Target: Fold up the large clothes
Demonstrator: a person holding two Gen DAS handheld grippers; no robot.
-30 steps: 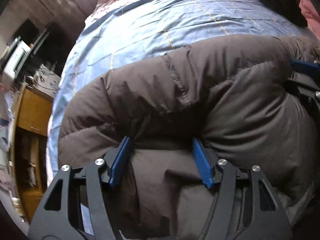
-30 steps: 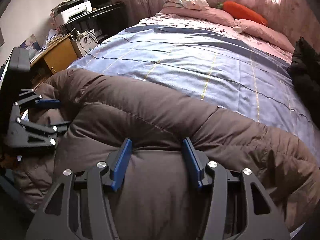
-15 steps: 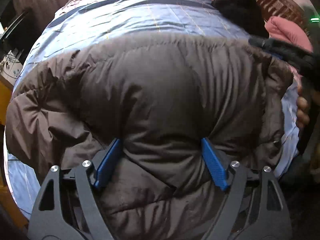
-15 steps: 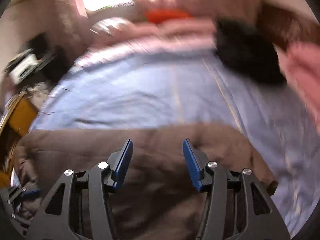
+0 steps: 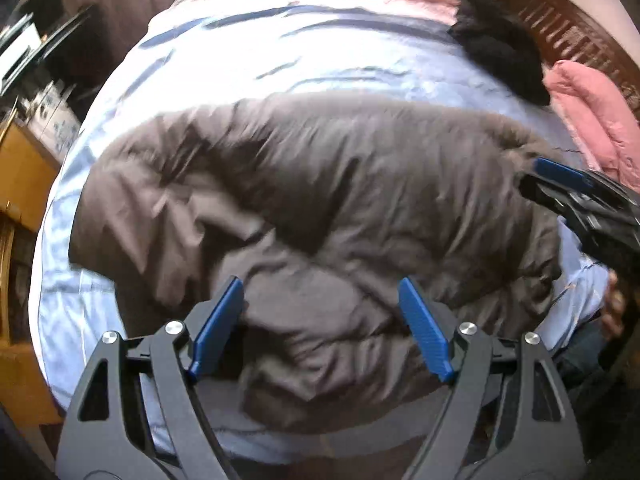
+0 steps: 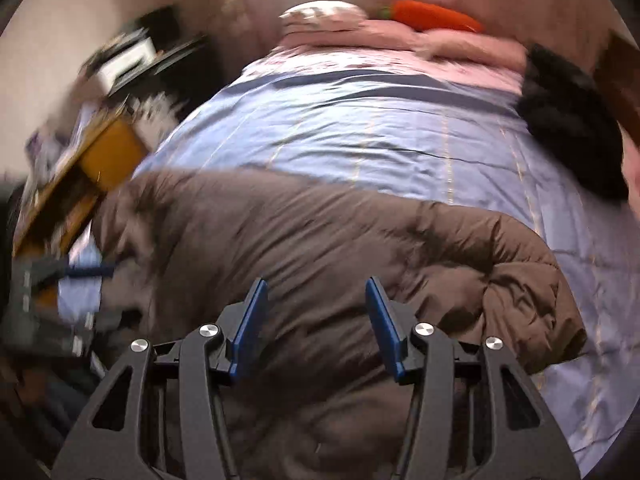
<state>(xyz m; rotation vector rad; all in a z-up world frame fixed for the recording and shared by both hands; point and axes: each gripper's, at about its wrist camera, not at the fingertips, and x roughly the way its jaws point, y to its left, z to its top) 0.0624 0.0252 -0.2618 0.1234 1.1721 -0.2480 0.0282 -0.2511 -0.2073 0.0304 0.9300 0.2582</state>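
Observation:
A large brown puffer jacket [image 5: 320, 200] lies bunched across the near end of a bed with a blue sheet [image 5: 320, 48]. It also fills the lower half of the right wrist view [image 6: 320, 248]. My left gripper [image 5: 320, 308] is open, its blue pads wide apart just above the jacket's near edge. My right gripper [image 6: 316, 308] is open above the jacket's middle. The right gripper also shows at the right edge of the left wrist view [image 5: 576, 196]. The left gripper shows blurred at the left edge of the right wrist view [image 6: 60, 280].
A black garment [image 6: 568, 120] lies at the bed's far right. Pink pillows [image 6: 400, 36] and an orange carrot cushion [image 6: 436, 16] sit at the head. A pink quilt [image 5: 592, 120] lies at the right. A yellow wooden cabinet [image 6: 104, 160] and cluttered desk stand left of the bed.
Both grippers have pulled back and risen from the jacket, which now lies flatter on the sheet. The left gripper's pads no longer press into the fabric. Both views are motion-blurred.

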